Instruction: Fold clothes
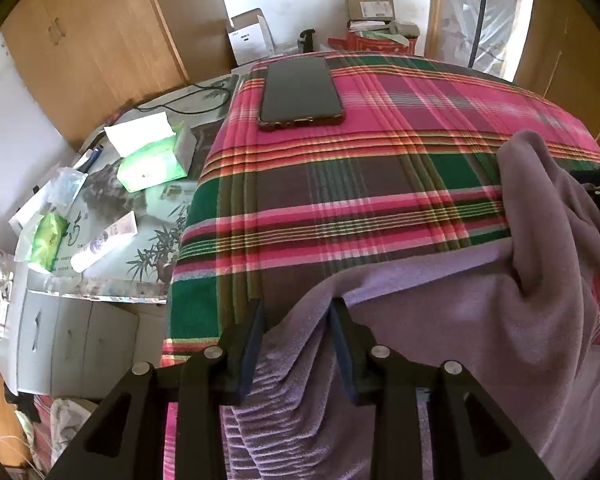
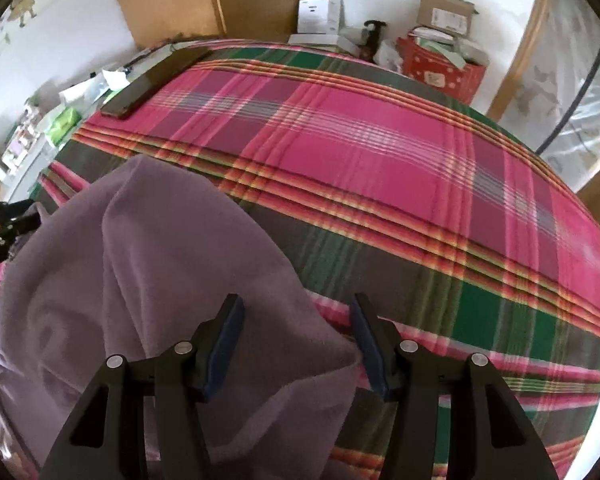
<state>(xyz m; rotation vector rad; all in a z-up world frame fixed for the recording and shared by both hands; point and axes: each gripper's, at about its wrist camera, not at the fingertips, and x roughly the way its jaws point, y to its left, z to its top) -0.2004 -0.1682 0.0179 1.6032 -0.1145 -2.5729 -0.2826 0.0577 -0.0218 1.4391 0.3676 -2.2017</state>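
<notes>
While we hold both tools over plaid cloth [image 1: 380, 184], lilac garment [image 1: 460, 320] lies crumpled at near edge. Left gripper [image 1: 298, 320]: fingers apart, ribbed hem between them, pads not visibly pressing. Right gripper [image 2: 296, 320]: fingers wide apart, fabric fold between, no clamp seen. Garment's long axis runs roughly left-right along near edge; one flap rises at right end. Farther: dark phone [image 1: 300, 92] flat on cloth. Beyond: boxes [image 1: 370, 8] against wall.
</notes>
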